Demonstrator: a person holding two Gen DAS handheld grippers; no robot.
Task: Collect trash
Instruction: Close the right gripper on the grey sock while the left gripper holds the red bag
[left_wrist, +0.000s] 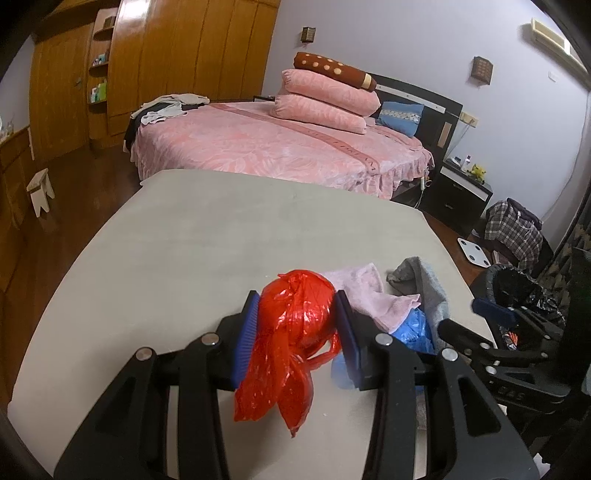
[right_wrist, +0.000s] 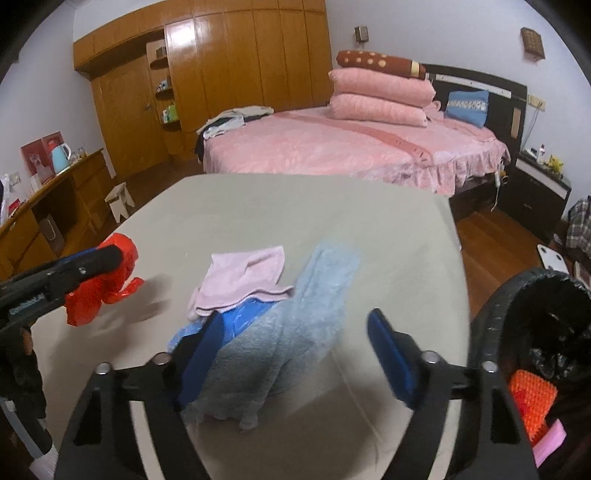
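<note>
My left gripper (left_wrist: 297, 306) is shut on a crumpled red plastic bag (left_wrist: 295, 332) and holds it just above the beige table (left_wrist: 207, 236); it also shows in the right wrist view (right_wrist: 99, 284). My right gripper (right_wrist: 295, 332) is open over a grey cloth (right_wrist: 280, 343), with nothing between its pads. A pink cloth (right_wrist: 245, 280) and a crumpled blue plastic bag (right_wrist: 236, 321) lie beside the grey cloth. A black-lined trash bin (right_wrist: 543, 332) stands at the table's right edge.
The bin holds an orange and pink item (right_wrist: 532, 402). A pink bed (left_wrist: 280, 147) with stacked pillows lies beyond the table. A wooden wardrobe (right_wrist: 229, 62), a small stool (left_wrist: 40, 188) and a nightstand (left_wrist: 458, 188) stand around the room.
</note>
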